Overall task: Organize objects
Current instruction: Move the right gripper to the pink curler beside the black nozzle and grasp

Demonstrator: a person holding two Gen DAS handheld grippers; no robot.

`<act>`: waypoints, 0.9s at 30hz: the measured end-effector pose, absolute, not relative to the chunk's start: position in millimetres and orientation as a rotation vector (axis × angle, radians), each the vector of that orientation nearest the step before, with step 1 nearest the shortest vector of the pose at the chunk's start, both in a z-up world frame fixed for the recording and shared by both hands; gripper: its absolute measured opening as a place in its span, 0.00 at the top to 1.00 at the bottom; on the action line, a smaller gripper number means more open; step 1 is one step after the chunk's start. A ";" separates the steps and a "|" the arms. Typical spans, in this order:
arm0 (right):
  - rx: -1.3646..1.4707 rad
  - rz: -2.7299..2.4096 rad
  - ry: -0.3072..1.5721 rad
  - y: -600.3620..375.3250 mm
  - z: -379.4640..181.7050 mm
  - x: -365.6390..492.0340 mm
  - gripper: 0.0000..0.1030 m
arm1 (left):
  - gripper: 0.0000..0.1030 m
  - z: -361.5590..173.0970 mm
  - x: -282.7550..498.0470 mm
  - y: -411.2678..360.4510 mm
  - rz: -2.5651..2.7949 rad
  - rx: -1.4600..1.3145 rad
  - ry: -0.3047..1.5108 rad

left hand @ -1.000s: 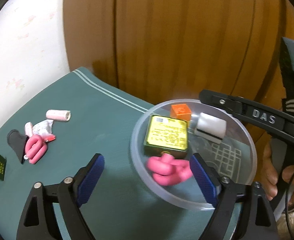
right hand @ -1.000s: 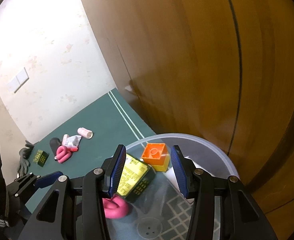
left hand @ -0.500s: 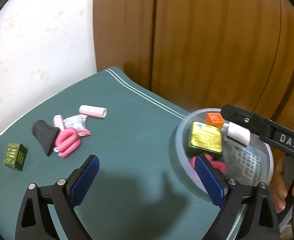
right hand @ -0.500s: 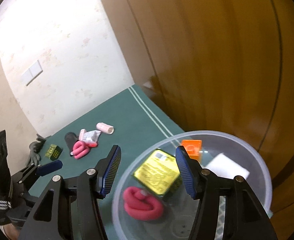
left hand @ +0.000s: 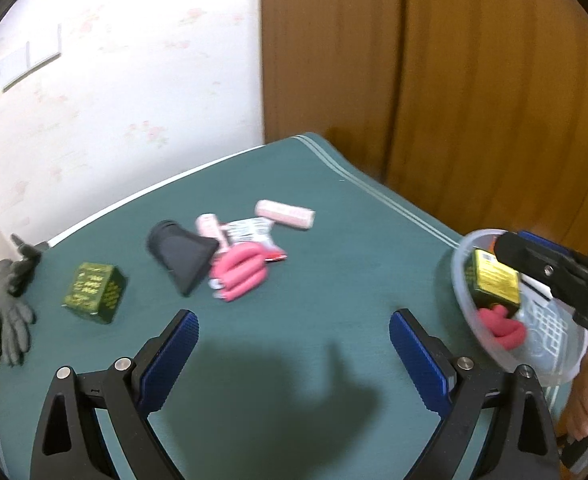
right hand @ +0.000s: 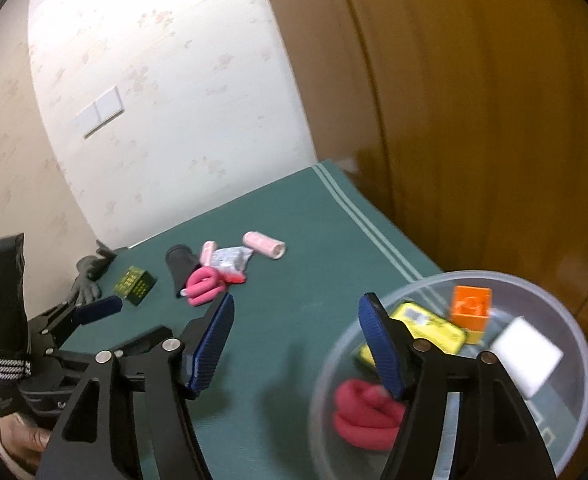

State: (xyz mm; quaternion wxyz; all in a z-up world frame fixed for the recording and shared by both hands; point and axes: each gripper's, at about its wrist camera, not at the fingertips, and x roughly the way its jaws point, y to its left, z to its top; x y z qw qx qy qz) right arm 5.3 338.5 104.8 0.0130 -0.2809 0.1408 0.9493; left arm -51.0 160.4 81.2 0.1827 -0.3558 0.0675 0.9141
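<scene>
Both hand-held grippers had their jaws spread apart and held nothing: the left hand-held gripper [left hand: 294, 352] hung over bare bench [left hand: 334, 292], the right hand-held gripper [right hand: 296, 344] straddled the rim of the clear bowl [right hand: 574, 364].

The bowl held four things: one yellow box [right hand: 434, 326], one orange block [right hand: 470, 306], one white block [right hand: 526, 356] and one pink coil [right hand: 364, 412], partly hidden by a finger.

On the bench lay one green box [left hand: 94, 292], one black pouch [left hand: 182, 256], one pink curler bundle [left hand: 240, 274], one crumpled wrapper [left hand: 250, 232], two pale pink rolls [left hand: 286, 214], the smaller half covered, and grey gloves [left hand: 8, 304], blurred at the edge.
</scene>
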 end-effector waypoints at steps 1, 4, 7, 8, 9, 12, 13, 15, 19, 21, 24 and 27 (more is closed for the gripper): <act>-0.882 2.965 0.439 334.4 103.8 2.8 0.32 | 0.04 81.3 -52.3 155.0 2.593 -1.004 0.188; -0.911 2.987 0.426 319.4 99.9 -6.2 0.31 | 0.04 81.8 -56.7 137.2 2.630 -1.009 0.175; -0.954 3.004 0.414 302.9 94.2 -18.0 0.30 | 0.04 81.4 -60.7 122.9 2.654 -1.019 0.159; -0.963 3.007 0.414 299.2 92.9 -21.4 0.30 | 0.04 81.2 -62.4 115.9 2.668 -1.022 0.154; -0.980 3.009 0.414 294.8 90.6 -25.4 0.30 | 0.04 81.0 -63.7 112.3 2.676 -1.026 0.152; -1.024 3.014 0.427 283.9 84.9 -37.4 0.30 | 0.04 80.5 -68.1 96.4 2.708 -1.041 0.138; -1.038 3.014 0.432 280.8 83.0 -41.1 0.30 | 0.04 80.2 -69.9 89.4 2.721 -1.047 0.129; -1.069 3.015 0.433 273.1 78.0 -50.1 0.30 | 0.04 80.4 -70.4 81.2 2.736 -1.053 0.117; -1.116 3.013 0.402 258.0 69.9 -67.7 0.30 | 0.04 77.2 -75.7 61.3 2.766 -1.069 0.079; -1.137 3.010 0.396 251.9 66.0 -77.9 0.30 | 0.04 74.8 -79.3 54.6 2.778 -1.080 0.068; -1.177 3.002 0.410 245.1 61.0 -94.1 0.30 | 0.04 72.2 -83.8 45.6 2.794 -1.097 0.060; -1.209 2.997 0.414 237.9 56.1 -109.9 0.30 | 0.04 69.8 -88.0 35.6 2.809 -1.115 0.064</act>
